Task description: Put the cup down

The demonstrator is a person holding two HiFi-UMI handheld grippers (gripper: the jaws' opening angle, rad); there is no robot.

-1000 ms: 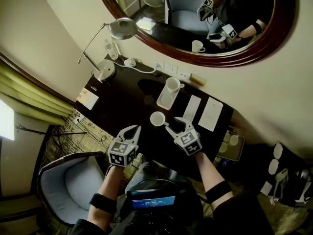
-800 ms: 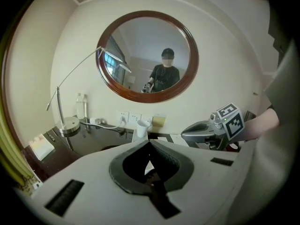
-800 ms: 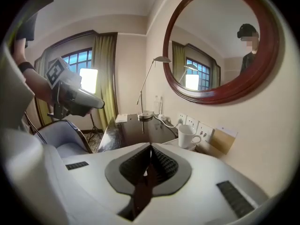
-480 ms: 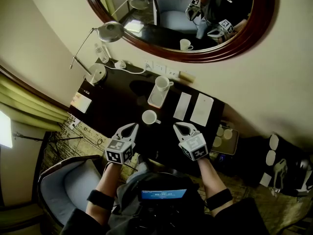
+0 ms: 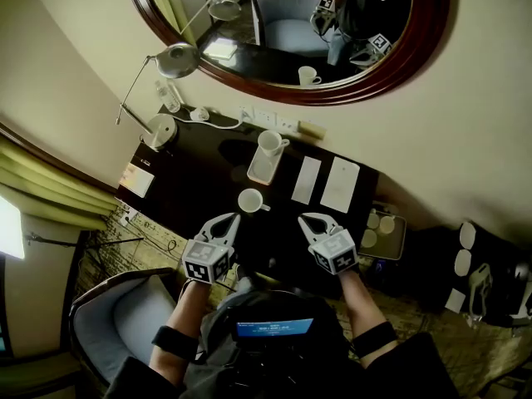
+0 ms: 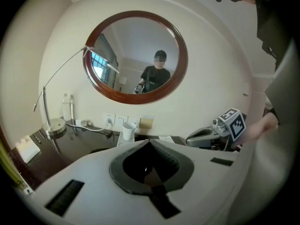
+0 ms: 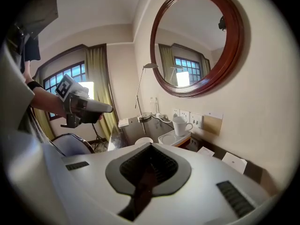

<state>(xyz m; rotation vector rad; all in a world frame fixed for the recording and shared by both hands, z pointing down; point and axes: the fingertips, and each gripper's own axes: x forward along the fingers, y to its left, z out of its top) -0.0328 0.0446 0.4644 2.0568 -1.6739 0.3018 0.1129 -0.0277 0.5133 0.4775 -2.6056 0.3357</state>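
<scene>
Right hand-held gripper (image 7: 151,147), cup (image 7: 143,140) half-hidden behind.

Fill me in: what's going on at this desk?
A person holds a two-jaw gripper in each hand over a dark desk. The white cup already stands upright on the desk, and neither gripper touches it. The left gripper and the right gripper hover near the desk's front edge, jaws together and empty. A second mug sits on a small tray nearer the wall.

Glossy white ceramic cup (image 5: 250,200) on dark polished desk (image 5: 199,181); glossy wooden mirror frame (image 6: 136,100), brushed metal lamp (image 5: 176,59)
</scene>
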